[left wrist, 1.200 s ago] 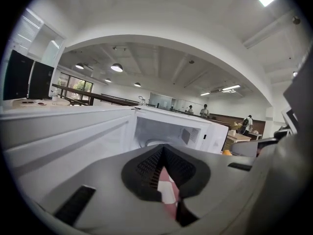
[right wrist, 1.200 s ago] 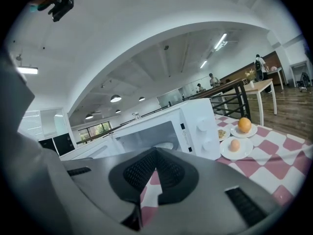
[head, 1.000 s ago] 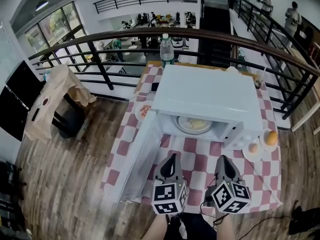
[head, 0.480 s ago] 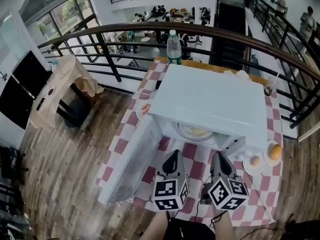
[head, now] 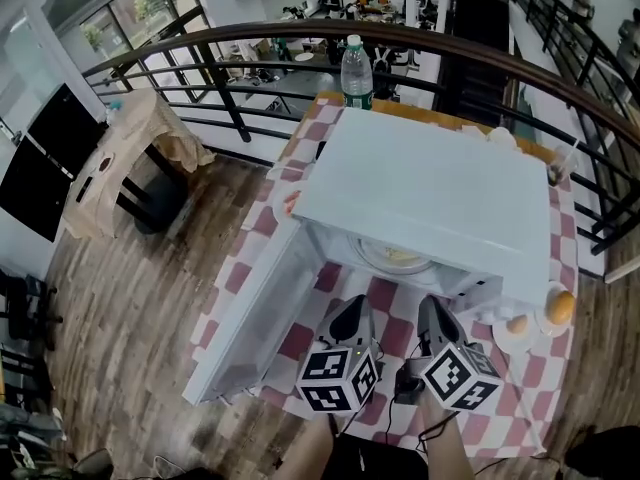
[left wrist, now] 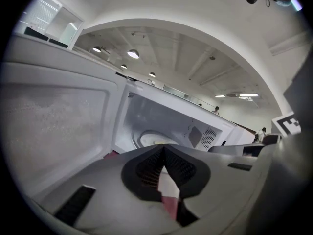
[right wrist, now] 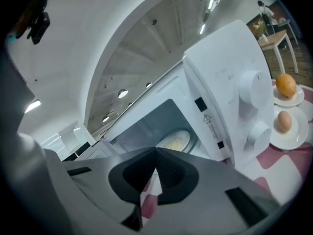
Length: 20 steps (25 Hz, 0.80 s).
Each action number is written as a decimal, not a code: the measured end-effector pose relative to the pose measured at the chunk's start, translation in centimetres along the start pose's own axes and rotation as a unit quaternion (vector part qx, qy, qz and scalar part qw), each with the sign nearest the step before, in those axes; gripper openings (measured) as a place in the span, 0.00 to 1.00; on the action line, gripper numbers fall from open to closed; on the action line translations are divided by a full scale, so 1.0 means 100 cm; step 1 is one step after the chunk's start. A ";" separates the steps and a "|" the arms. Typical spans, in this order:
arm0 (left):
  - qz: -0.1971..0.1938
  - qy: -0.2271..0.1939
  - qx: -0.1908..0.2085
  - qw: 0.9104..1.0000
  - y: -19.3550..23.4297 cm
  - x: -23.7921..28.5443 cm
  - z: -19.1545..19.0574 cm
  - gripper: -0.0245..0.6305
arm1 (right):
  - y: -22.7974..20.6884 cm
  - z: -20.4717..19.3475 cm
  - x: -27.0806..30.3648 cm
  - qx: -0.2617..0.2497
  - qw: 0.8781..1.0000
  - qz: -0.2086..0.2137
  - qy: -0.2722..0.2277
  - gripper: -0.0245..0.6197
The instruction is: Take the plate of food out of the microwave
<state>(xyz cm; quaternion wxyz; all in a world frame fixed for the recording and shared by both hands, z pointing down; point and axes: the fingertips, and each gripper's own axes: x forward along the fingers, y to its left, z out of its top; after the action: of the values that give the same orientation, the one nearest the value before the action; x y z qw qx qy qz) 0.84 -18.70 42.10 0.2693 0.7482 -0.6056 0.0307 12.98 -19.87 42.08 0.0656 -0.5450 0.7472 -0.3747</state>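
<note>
**Two shut tools at the mouth of an open microwave**

Holds the left tool (head: 357,304) and the right tool (head: 426,306) side by side, low over the checked cloth of the bench (head: 530,378), just in front of the microwave (head: 440,188). Presses each pair of jaws together at the tips, gripping nothing; shows only a sliver of cloth through the gap behind the tips. Points both toward the cavity, short of its front edge. Finds the plate of food (head: 398,259) inside, in the middle of the cavity floor, apart from both tools. Has the door (head: 250,323) swung fully out to the left. To the right of the microwave: two small plates (right wrist: 296,136), one with an egg (right wrist: 282,122), the other with an orange (right wrist: 286,85). Behind the microwave, upright: a water bottle (head: 357,68).
</note>
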 end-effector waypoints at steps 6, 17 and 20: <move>-0.009 0.025 -0.040 0.999 0.003 0.014 -0.016 0.05 | -0.024 0.003 0.009 0.037 0.999 -0.028 -0.006 0.03; -0.018 0.047 -0.146 0.988 0.024 0.053 -0.026 0.06 | -0.030 -0.020 0.044 0.207 0.978 -0.024 0.007 0.09; -0.029 0.061 -0.193 0.979 0.027 0.064 -0.030 0.08 | -0.039 -0.024 0.051 0.256 0.966 -0.039 0.008 0.10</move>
<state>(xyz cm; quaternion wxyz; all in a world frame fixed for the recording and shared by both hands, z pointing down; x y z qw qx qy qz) 0.91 -23.41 47.98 0.4459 0.6960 -0.5606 -0.0495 12.76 -23.63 47.82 0.1824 -0.5357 0.6048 -0.5604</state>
